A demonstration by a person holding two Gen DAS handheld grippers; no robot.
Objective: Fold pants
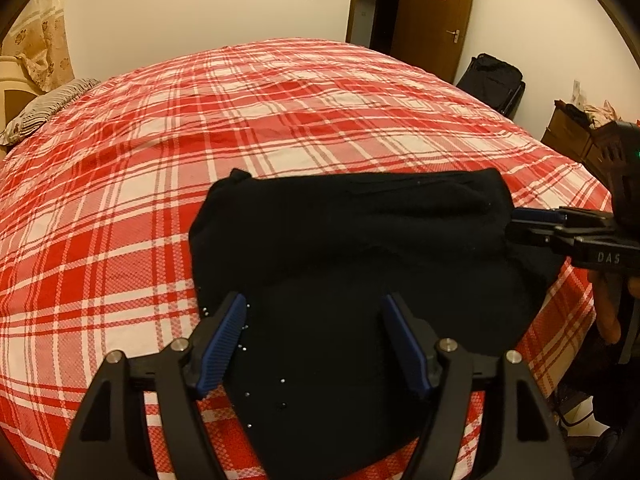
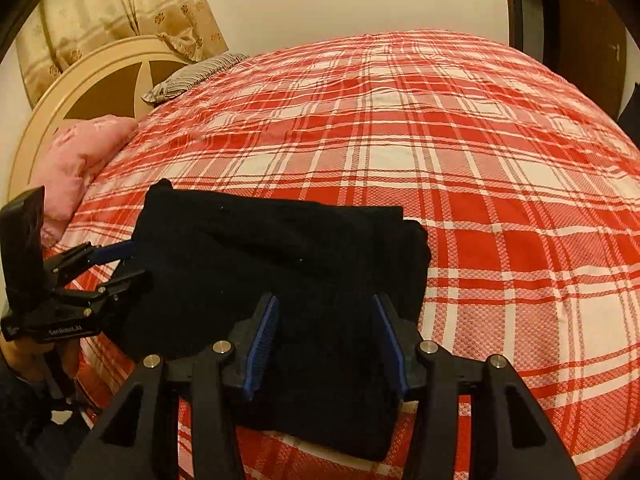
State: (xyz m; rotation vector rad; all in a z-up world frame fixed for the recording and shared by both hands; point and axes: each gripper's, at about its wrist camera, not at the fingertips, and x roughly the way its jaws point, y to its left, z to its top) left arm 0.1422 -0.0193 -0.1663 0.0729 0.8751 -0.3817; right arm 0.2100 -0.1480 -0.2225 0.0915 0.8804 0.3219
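Nearest to the left wrist camera stood the left gripper (image 1: pixel 314 344), with its two blue pads (image 1: pixel 222 344) far apart and nothing pressed between them; the black cloth lay only below and behind the gap. Under it were the pants (image 1: pixel 352 248), black and folded into a thick, roughly square bundle with some small light specks on the cloth. They lay on the bed (image 1: pixel 160 152), on a red and white checked cover, near the edge closest to the person.

From the right wrist view, the right gripper (image 2: pixel 326 344) hung over the near right part of the same bundle (image 2: pixel 280 264). Its jaws stood partly apart and were opening; the pads did not press on the pants, so it held nothing. In the left wrist view this gripper (image 1: pixel 532 224) came in from the right, with its fingertips just at the right edge of the bundle. In the right wrist view the left gripper (image 2: pixel 120 264) came in from the left side, at the left edge of the cloth, and a hand (image 2: pixel 24 356) held its handle.

A striped pillow (image 2: pixel 196 76) and a pink pillow (image 2: pixel 76 156) lay at the head of the bed, by a round cream headboard (image 2: pixel 100 68). Behind it hung a golden curtain (image 2: pixel 120 8). A brown door (image 1: pixel 436 16) stood at the far wall.
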